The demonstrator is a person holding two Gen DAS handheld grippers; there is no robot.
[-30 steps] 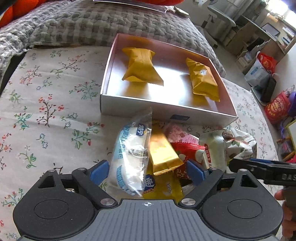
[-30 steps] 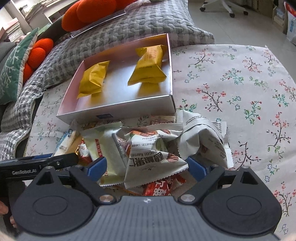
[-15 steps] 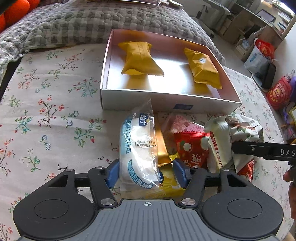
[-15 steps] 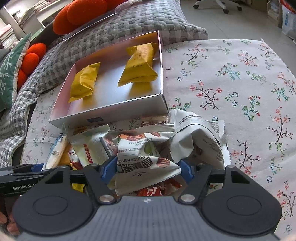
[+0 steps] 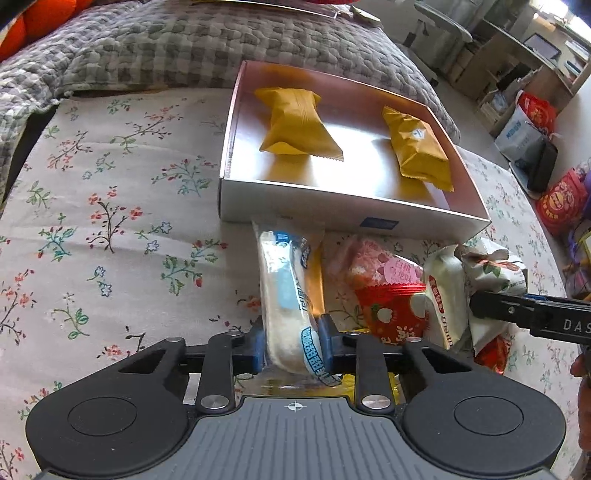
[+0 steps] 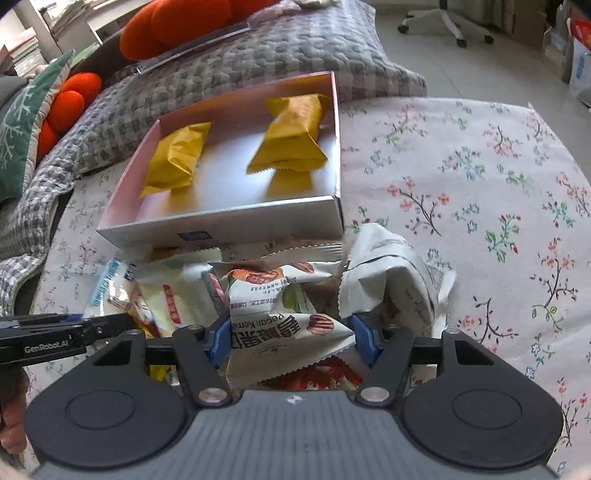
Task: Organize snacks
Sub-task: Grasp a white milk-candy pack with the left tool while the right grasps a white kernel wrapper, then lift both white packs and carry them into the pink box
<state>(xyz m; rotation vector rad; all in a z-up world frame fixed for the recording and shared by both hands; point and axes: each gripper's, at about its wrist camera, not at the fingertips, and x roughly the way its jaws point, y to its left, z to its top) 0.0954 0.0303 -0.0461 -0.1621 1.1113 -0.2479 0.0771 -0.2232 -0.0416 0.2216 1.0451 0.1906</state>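
A pile of wrapped snacks lies on the flowered cloth in front of a shallow open box (image 5: 303, 206) (image 6: 221, 225) that holds two yellow packets (image 5: 295, 122) (image 5: 417, 147). My left gripper (image 5: 291, 345) is closing its jaws on a clear white-and-blue snack packet (image 5: 288, 291), and its blue pads squeeze the packet's near end. My right gripper (image 6: 291, 338) is closing its jaws on a white pecan packet (image 6: 280, 332), and the pads press its crumpled sides. A red packet (image 5: 391, 310) and other white packets (image 6: 391, 273) lie in the pile between the two grippers.
A grey checked quilt (image 5: 166, 40) rises behind the box, with orange cushions (image 6: 192, 22) and a green cushion (image 6: 22, 122) at the left in the right wrist view. Bags (image 5: 561, 195) and furniture stand on the floor at the right in the left wrist view.
Both grippers have narrowed from wide apart until their pads press on a packet, the left on the white-and-blue one and the right on the pecan one. Neither hand has shifted.
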